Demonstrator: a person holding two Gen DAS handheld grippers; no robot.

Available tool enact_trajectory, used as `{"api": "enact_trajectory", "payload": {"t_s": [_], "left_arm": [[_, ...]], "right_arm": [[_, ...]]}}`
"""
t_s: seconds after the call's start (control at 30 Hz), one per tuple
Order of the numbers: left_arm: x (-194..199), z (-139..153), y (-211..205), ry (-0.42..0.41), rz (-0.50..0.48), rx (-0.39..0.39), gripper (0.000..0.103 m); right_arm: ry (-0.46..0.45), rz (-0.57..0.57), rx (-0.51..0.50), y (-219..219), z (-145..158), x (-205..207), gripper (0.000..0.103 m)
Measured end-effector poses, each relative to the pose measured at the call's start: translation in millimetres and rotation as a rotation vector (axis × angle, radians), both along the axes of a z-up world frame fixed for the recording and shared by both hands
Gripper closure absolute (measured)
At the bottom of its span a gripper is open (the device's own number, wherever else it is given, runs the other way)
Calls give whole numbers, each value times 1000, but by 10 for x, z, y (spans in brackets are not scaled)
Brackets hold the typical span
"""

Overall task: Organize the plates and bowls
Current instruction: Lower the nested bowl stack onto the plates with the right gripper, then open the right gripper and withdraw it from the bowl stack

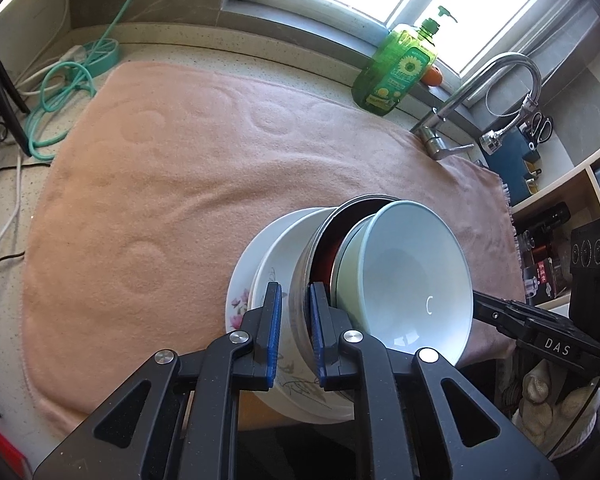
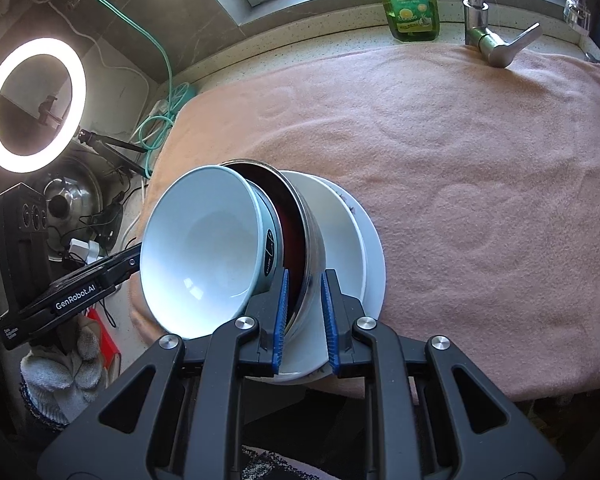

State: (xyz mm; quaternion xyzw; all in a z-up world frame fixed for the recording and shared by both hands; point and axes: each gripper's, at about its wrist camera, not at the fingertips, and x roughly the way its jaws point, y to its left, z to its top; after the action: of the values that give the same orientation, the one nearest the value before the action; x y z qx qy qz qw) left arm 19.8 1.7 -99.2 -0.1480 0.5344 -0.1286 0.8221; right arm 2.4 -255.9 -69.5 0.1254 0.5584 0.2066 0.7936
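A nested stack of dishes is held between both grippers above the pink towel (image 1: 180,168). It has a floral white plate (image 1: 236,300), a white bowl (image 1: 284,248), a steel bowl (image 1: 300,280) with a dark red inside, and a pale blue bowl (image 1: 412,272) on top. My left gripper (image 1: 295,328) is shut on the steel bowl's rim from one side. My right gripper (image 2: 306,320) is shut on the steel bowl (image 2: 314,248) rim from the opposite side; the pale blue bowl (image 2: 204,248) and plate (image 2: 374,248) show there too. The stack tilts.
A green dish soap bottle (image 1: 396,68) and a steel faucet (image 1: 496,92) stand at the towel's far edge by the window. Green and white cables (image 1: 60,92) lie at the left. A ring light (image 2: 32,104) and a pot lid (image 2: 68,196) sit left in the right wrist view.
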Motion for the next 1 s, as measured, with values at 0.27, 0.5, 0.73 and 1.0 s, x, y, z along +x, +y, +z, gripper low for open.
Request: {"api": "enact_trajectory", "payload": {"t_s": [0.27, 0.5, 0.73, 1.0], "left_arm": [[-113, 110, 99, -30, -35, 39, 86], [-189, 249, 287, -81, 29, 88, 86], [-443, 481, 278, -151, 95, 135, 68], [-677, 662, 67, -205, 100, 188, 36]], "right_arm": [[-42, -57, 17, -18, 132, -107, 86], [-86, -35, 3, -34, 249, -108, 86], [-189, 23, -64, -9, 463, -302, 80], [-306, 36, -114, -6, 653, -568, 23]]}}
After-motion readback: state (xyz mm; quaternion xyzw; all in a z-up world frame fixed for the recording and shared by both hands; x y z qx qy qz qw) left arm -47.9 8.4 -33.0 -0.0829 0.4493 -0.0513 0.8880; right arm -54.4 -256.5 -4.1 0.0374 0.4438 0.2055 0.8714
